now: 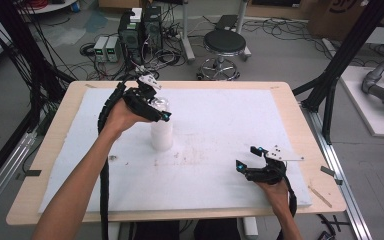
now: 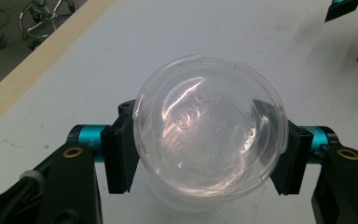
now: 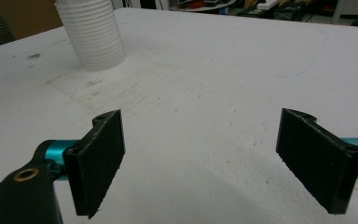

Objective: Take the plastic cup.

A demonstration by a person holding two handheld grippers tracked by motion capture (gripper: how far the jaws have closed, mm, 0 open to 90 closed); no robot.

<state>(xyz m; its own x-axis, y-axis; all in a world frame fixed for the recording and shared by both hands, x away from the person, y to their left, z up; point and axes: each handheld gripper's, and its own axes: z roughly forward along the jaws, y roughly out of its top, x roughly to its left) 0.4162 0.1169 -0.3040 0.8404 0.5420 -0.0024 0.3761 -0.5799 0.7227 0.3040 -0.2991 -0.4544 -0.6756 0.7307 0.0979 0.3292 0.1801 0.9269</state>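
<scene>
A stack of white ribbed plastic cups [image 1: 161, 134] stands on the white sheet [image 1: 220, 115], left of the middle; in the right gripper view the stack [image 3: 95, 35] is at the far left. At its top sits a clear plastic cup [image 2: 209, 135], seen from above. My left gripper [image 1: 161, 113] is shut on this clear cup, one black jaw pressing each side of its wall below the rim [image 2: 205, 156]. Whether the cup is lifted off the stack I cannot tell. My right gripper [image 1: 248, 157] hovers low over the sheet's front right, open with nothing between its jaws [image 3: 200, 158].
The white sheet covers a wooden table [image 1: 300, 130]. Behind the table, on the floor, are a black stool [image 1: 224, 42], computer boxes [image 1: 140, 30] and tangled cables. Black frame posts [image 1: 340, 60] rise at the right.
</scene>
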